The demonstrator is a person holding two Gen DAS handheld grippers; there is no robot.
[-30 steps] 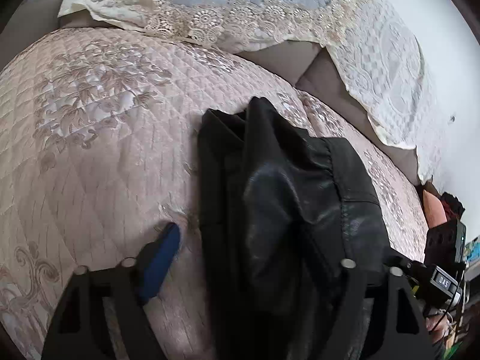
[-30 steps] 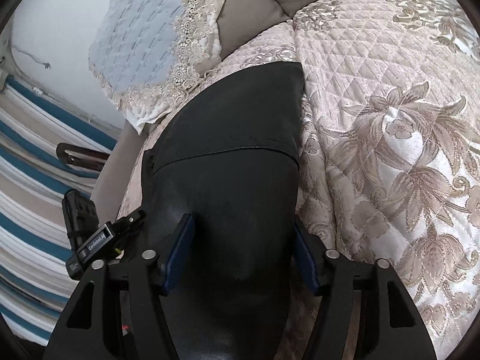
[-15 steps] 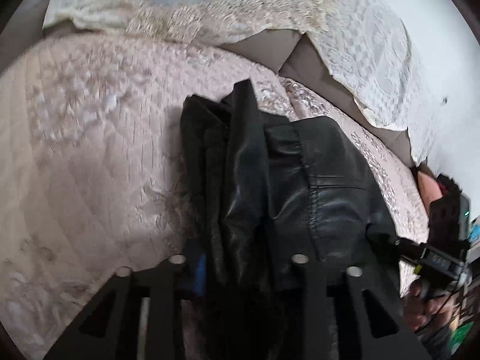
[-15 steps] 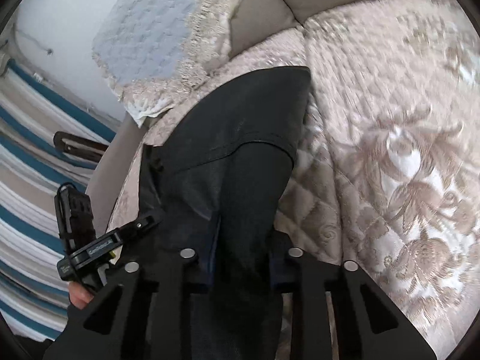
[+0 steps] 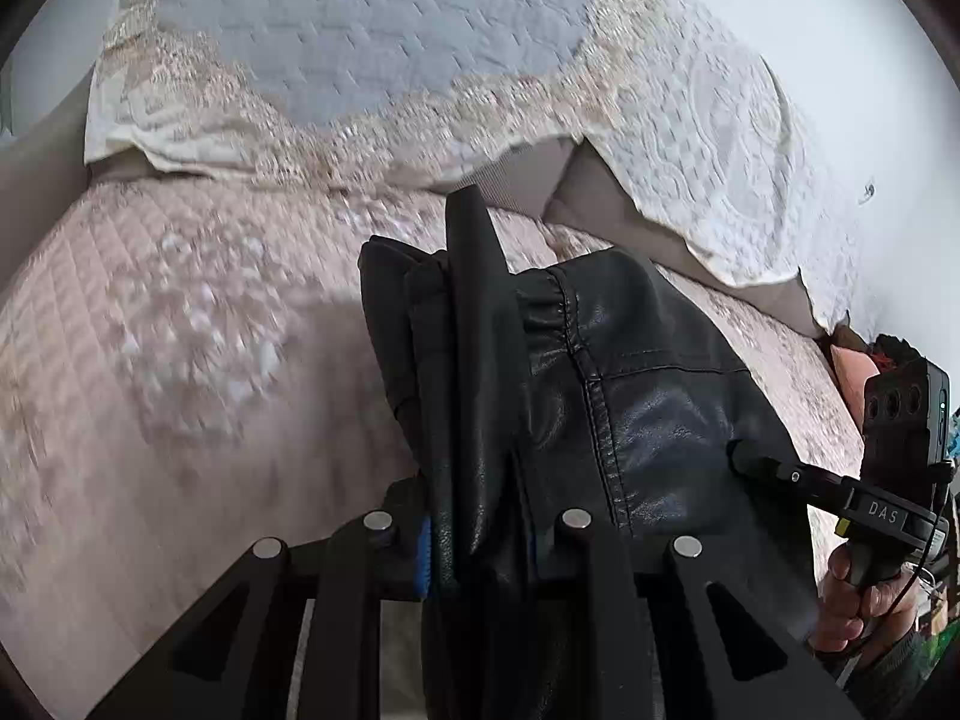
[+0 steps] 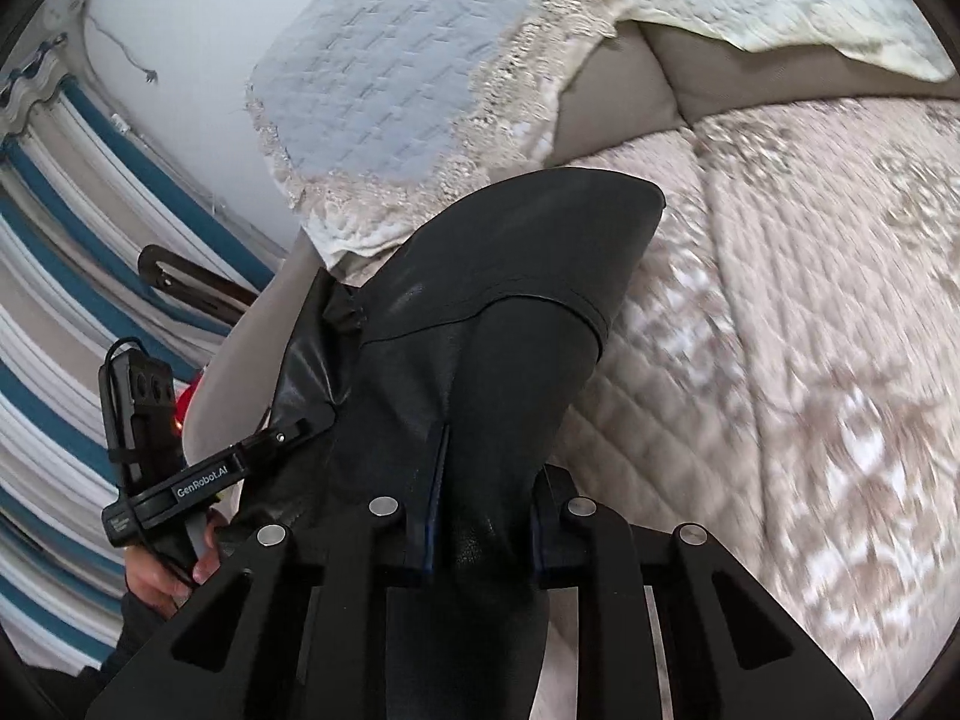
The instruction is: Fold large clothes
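Plainly both sets of jaws are pinching cloth: the left gripper (image 5: 474, 531) clamps a bunched fold of the black leather garment (image 5: 630, 396), and the right gripper (image 6: 480, 516) nips its near edge. The garment lies on the pink quilted cover (image 5: 180, 360), its long axis running away toward the lace-edged cushions (image 5: 372, 30). The step looks like carrying the gripped end over; next, both grips should travel together, evenly.
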